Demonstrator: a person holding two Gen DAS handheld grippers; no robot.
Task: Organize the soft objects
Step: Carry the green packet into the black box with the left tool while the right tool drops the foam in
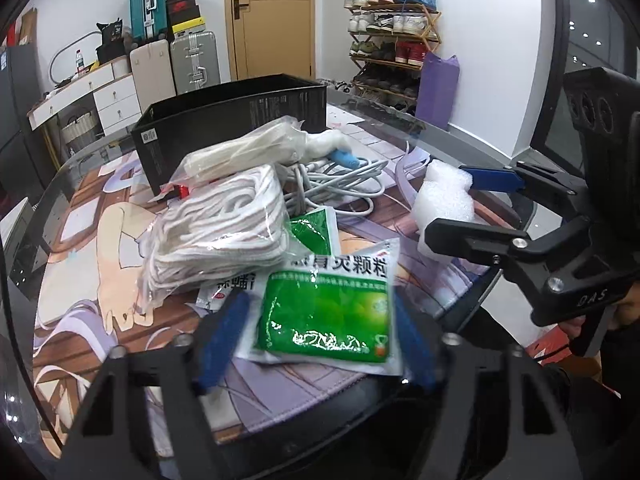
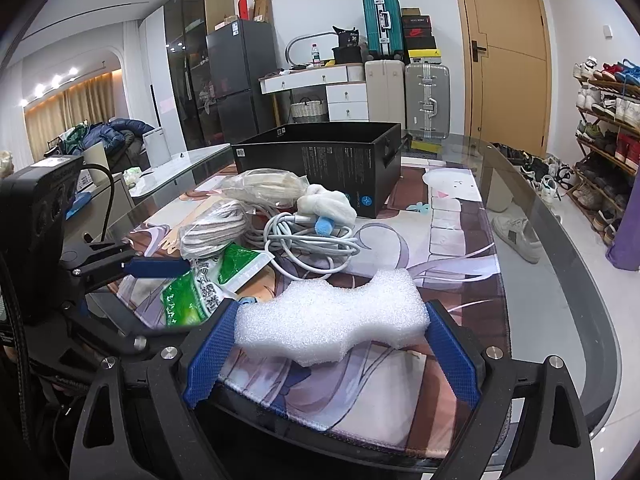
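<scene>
My left gripper [image 1: 320, 300] sits low over the printed mat [image 1: 80, 280], its blue pads against the two side edges of a green medicine sachet [image 1: 324, 312], and it is shut on it. In the right wrist view the same sachet [image 2: 186, 300] looks buckled between the left gripper's fingers [image 2: 156, 266]. My right gripper [image 2: 332, 314] is shut on a white foam block [image 2: 332, 320], which spans pad to pad just above the mat. From the left wrist view the foam block [image 1: 444, 200] shows at the right, inside the right gripper [image 1: 446, 200].
Behind the sachet lie a bag of white cord [image 1: 216, 232], a second green sachet [image 1: 316, 232], a bag of cream cloth [image 1: 248, 148], a coiled white cable [image 1: 340, 188] and a white plush piece [image 2: 328, 204]. An open black box [image 1: 236, 120] stands at the back. The glass table edge [image 2: 560, 280] curves to the right.
</scene>
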